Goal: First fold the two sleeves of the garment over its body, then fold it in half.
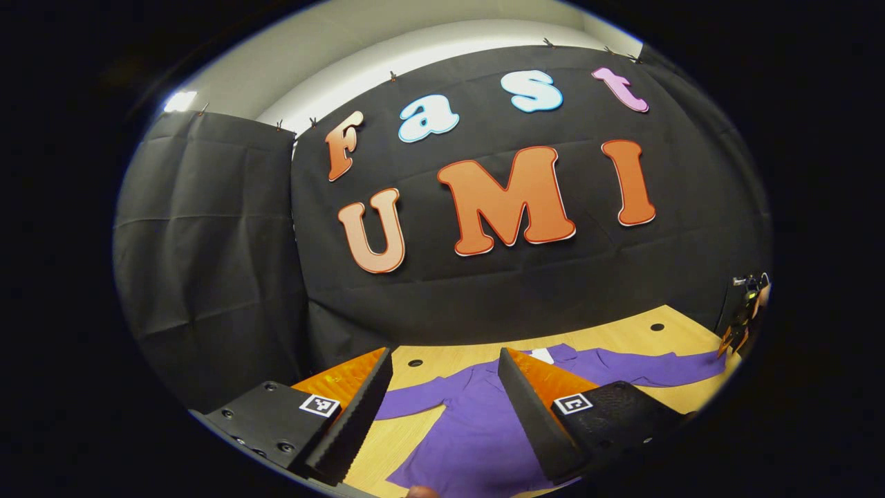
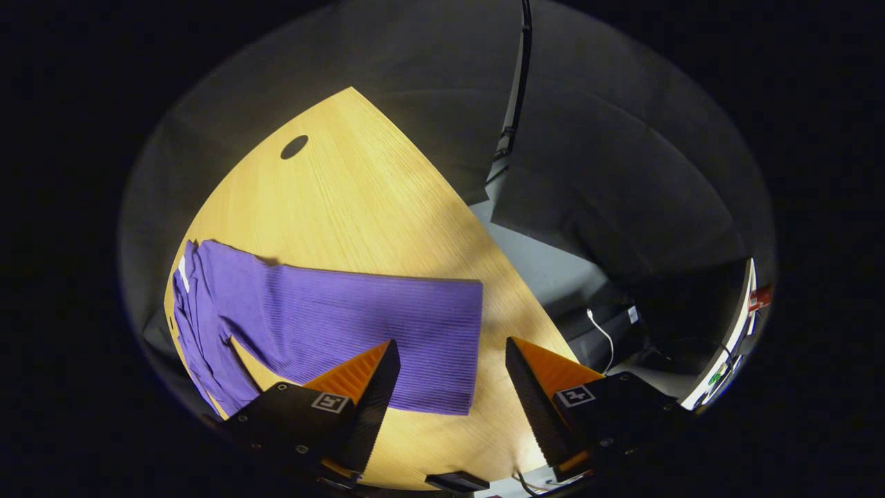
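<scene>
A purple long-sleeved garment (image 1: 470, 429) lies flat on the wooden table (image 1: 622, 335), collar with a white label (image 1: 543, 355) toward the back wall. My left gripper (image 1: 444, 356) hovers open over its body, nothing between its fingers; one sleeve (image 1: 415, 404) reaches left under it. The other sleeve (image 1: 664, 370) stretches right toward my right gripper (image 1: 743, 325), small at the view's edge. In the right gripper view that sleeve (image 2: 332, 318) lies straight, and its cuff end (image 2: 463, 346) sits below the open right gripper (image 2: 452, 346), which holds nothing.
Round holes (image 2: 294, 146) pierce the tabletop (image 2: 359, 200) near its far side. The table's edge runs diagonally just right of the cuff, with grey floor and a white cable (image 2: 601, 332) beyond. Black cloth walls close the back and left.
</scene>
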`<action>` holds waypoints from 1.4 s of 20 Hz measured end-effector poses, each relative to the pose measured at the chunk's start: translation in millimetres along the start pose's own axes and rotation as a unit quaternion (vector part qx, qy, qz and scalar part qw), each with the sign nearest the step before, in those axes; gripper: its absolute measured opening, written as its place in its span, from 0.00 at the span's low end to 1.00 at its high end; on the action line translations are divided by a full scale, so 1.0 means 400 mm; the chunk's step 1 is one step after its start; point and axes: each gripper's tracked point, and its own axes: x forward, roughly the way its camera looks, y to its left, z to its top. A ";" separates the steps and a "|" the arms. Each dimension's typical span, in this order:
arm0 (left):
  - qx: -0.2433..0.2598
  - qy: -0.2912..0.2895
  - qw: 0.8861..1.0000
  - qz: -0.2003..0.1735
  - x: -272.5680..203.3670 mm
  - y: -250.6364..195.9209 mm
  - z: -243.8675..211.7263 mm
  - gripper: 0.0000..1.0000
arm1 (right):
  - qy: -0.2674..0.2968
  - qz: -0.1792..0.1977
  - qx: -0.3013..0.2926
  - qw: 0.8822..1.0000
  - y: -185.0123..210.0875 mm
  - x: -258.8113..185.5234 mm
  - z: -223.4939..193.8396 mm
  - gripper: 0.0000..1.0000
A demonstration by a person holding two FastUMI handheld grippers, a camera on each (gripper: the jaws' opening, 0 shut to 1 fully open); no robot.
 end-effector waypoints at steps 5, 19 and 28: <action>0.007 0.009 1.000 -0.002 0.006 -0.003 -0.009 0.96 | 0.037 -0.010 -0.004 0.999 0.007 0.033 -0.034 0.69; -0.002 0.033 0.999 -0.012 0.070 0.070 -0.070 0.96 | 0.031 -0.005 -0.012 0.999 0.065 0.002 -0.048 0.04; -0.031 0.014 0.998 -0.045 0.171 0.150 -0.069 0.96 | -0.033 0.067 -0.010 0.997 0.250 -0.183 -0.038 0.03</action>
